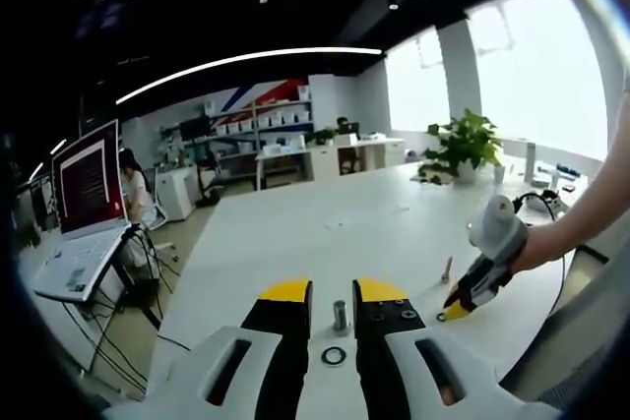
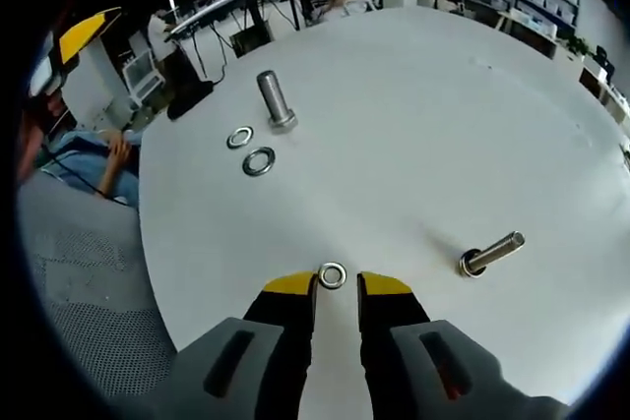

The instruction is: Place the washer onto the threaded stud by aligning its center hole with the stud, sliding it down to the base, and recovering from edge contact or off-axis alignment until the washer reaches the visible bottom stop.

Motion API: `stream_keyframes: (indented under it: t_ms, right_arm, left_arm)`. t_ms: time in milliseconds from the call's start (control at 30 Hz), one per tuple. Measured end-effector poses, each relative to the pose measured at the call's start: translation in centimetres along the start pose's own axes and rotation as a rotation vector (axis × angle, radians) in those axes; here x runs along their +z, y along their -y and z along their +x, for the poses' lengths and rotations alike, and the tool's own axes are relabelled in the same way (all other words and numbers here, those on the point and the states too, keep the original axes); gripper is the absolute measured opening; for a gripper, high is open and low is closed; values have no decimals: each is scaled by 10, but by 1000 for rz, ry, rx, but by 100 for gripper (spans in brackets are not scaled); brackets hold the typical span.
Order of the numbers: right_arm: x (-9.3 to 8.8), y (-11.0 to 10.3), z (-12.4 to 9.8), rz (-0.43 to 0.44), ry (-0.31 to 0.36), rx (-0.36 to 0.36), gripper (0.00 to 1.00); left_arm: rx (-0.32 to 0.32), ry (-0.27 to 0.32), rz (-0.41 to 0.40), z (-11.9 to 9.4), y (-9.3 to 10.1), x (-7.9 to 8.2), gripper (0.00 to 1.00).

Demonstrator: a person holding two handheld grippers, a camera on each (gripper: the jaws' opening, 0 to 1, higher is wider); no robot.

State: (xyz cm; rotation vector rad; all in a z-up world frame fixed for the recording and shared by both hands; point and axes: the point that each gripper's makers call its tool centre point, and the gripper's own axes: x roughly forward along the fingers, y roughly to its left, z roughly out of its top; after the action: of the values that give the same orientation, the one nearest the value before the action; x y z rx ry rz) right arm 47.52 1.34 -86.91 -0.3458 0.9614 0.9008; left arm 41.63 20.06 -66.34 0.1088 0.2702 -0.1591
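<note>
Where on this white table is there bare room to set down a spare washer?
The broad white stretch of the table beyond the slim stud and right of the thick stud is bare. It is crowded near the thick stud, where two washers lie, and at the right gripper, with a washer between its tips.

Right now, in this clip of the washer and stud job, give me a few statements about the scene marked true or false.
1. A washer lies on the table between the tips of the right gripper. True.
2. The right gripper is shut on that washer. False: its jaws stand open with the washer flat on the table between them.
3. The large stud already wears a washer. False: two washers lie loose beside it.
4. The left gripper is open, with the large stud ahead of it. True.
5. A smaller stud stands right of the right gripper. True.
</note>
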Motion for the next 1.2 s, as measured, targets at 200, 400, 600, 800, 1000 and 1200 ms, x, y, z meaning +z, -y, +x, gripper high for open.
stream_keyframes:
  t_ms: [200, 400, 600, 800, 1000, 1200]
  right_arm:
    - [0, -1, 2, -8, 9, 1, 18]
    - [-5, -4, 3, -16, 35, -2, 18]
    - [-5, -6, 3, -48, 68, -15, 18]
    - [-7, -7, 1, -84, 143, -45, 18]
    - [-5, -6, 2, -103, 178, -64, 18]
    - [-3, -4, 3, -99, 214, -76, 18]
  left_arm:
    - [4, -3, -3, 0, -1, -1, 14]
    - [2, -8, -1, 1, 0, -2, 14]
    - [-3, -13, 4, 1, 1, -3, 14]
    - [-4, -17, 6, 1, 1, -4, 14]
    - [-6, -20, 7, 2, 2, -5, 14]
    - [-4, -21, 6, 1, 1, -5, 14]
